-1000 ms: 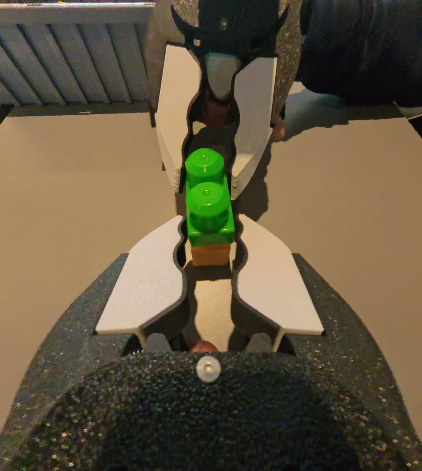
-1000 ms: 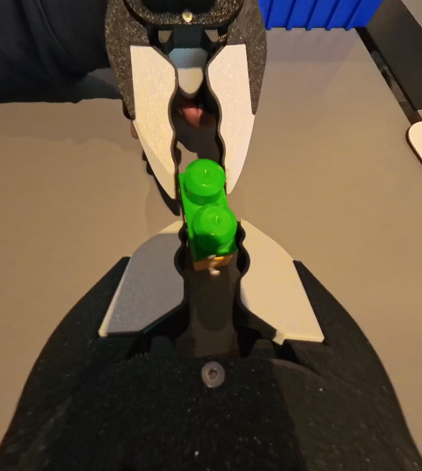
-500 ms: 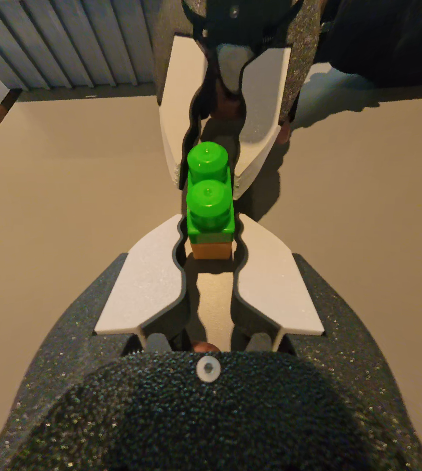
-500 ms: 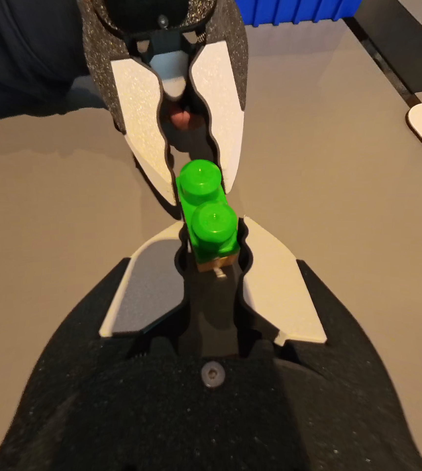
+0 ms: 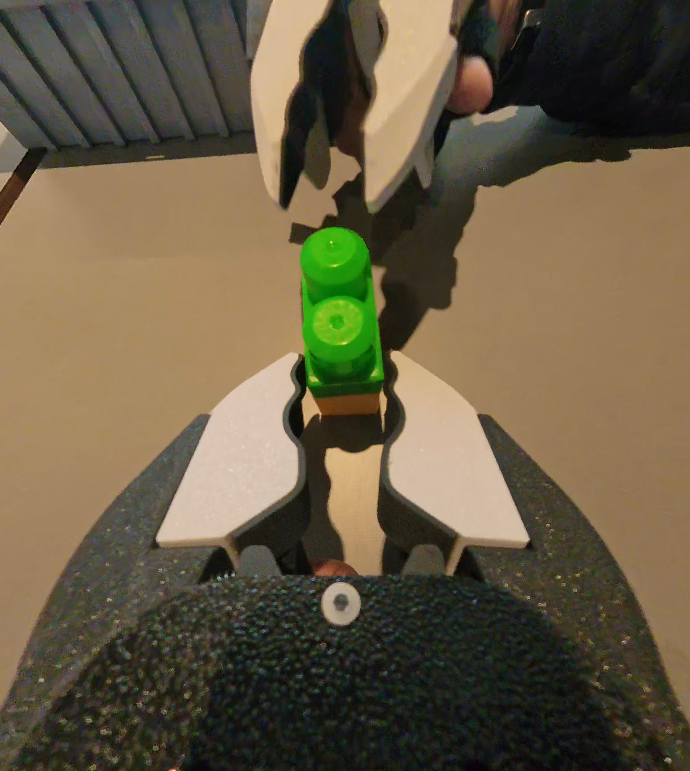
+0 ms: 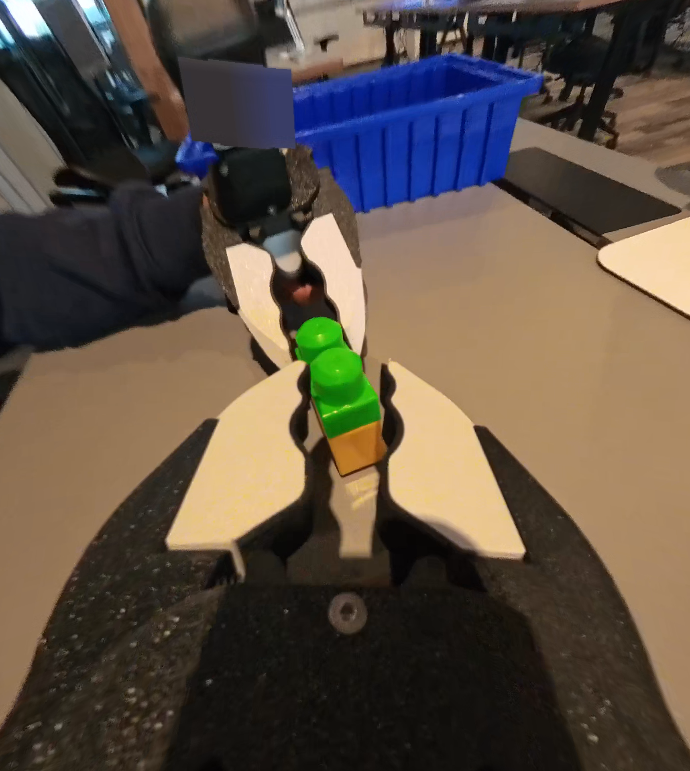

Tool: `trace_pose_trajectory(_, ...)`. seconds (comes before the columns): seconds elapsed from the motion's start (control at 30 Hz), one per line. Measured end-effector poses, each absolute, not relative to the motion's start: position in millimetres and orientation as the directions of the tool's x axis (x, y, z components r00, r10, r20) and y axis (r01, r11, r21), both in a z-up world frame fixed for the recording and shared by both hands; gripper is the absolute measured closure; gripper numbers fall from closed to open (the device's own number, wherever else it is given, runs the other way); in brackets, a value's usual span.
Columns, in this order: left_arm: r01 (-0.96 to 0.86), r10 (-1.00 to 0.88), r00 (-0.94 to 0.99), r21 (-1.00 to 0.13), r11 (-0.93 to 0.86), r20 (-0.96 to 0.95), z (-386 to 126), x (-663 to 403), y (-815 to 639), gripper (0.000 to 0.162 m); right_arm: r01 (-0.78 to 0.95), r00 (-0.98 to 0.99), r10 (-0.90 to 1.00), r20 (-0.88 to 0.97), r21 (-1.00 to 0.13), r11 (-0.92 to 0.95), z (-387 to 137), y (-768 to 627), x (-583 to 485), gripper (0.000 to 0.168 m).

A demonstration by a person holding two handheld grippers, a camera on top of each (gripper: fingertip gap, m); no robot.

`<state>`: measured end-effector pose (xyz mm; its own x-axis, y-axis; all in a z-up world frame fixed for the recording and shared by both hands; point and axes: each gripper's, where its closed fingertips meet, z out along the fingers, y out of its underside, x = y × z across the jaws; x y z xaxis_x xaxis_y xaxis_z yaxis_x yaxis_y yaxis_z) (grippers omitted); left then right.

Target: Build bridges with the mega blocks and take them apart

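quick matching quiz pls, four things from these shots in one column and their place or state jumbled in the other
1. green block
2. tan block
3. blue bin
4. right gripper

a. directly under the other block
b. open, apart from both blocks
c. farthest back in the right wrist view
d. two round studs on top

Pairs: 1-d, 2-a, 3-c, 4-b
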<state>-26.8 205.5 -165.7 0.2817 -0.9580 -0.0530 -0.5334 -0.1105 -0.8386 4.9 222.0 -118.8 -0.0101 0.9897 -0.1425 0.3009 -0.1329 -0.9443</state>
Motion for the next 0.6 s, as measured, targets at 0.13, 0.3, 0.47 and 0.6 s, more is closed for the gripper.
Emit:
trace_pose_trajectory(0.13,-0.554,-0.955,0.287,-0.826,-0.105,-0.071,-166,-26,206,0.127,0.322,-0.011,0.989,-0.147,-0.937,-0.135,-129,224,5,0.141)
trace_pose_trajectory(0.3,-0.581,-0.950,0.296,-0.808,-0.098,-0.098,-167,-25,208,0.127,0.341,-0.033,0.994,-0.109,-0.935,-0.091,-131,221,6,0.150)
trace_pose_trajectory(0.47,-0.607,-0.939,0.312,-0.790,-0.081,-0.143,-168,-23,210,0.127,0.368,-0.056,0.994,-0.096,-0.927,-0.069,-139,220,9,0.147)
trace_pose_trajectory(0.6,-0.629,-0.938,0.300,-0.775,-0.060,-0.171,-168,-26,207,0.127,0.362,-0.088,0.993,-0.076,-0.931,-0.039,-140,214,8,0.143)
